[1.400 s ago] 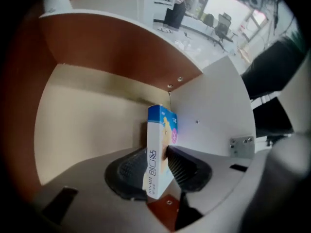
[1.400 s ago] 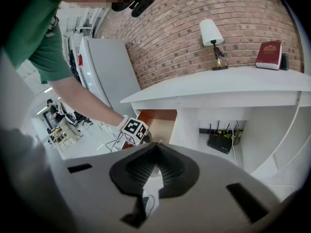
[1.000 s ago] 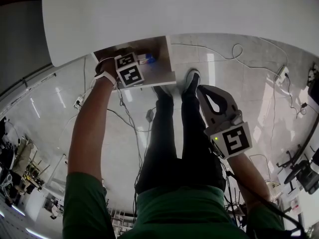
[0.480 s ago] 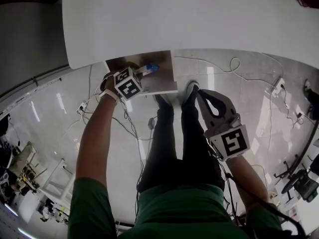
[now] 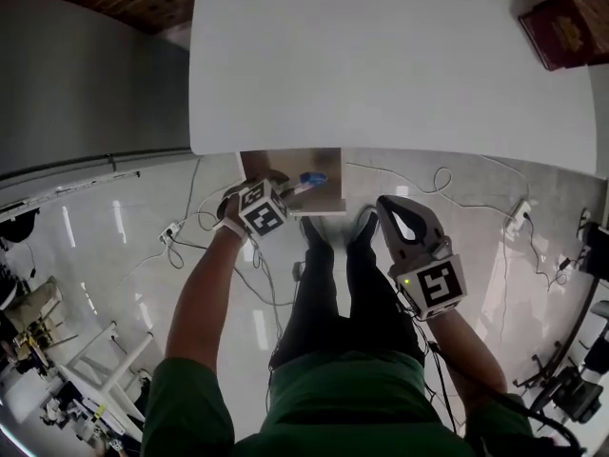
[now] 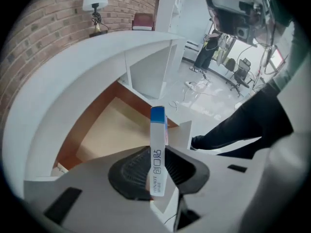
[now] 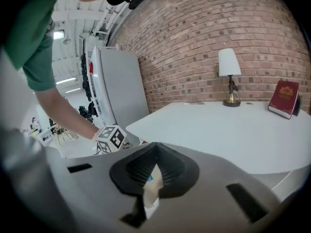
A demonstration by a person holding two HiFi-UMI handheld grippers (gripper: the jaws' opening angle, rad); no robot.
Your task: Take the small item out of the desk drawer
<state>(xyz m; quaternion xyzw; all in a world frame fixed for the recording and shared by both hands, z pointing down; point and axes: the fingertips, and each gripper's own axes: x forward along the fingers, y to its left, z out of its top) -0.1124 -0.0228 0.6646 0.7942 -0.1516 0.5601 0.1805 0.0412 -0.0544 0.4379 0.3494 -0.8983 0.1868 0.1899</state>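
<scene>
Left: my left gripper (image 6: 158,170) is clamped on the small box (image 6: 157,149), jaws only a narrow way apart, pads pressing its two flat sides
Item: white box with a blue end, standing upright out of my jaws, blue end pointing away from me
Where it is: lifted clear of the wooden floor of the drawer (image 5: 278,163) and held over the open front part
Drawer: pulled out from under the white desk (image 5: 381,65), just ahead of my feet in the head view
Right: my right gripper (image 5: 383,202) has its jaws closed together with nothing between them, held over my right leg, well apart from the drawer
Desk top: a red book (image 5: 561,29) at the far right corner, a small lamp (image 7: 228,67) near it
</scene>
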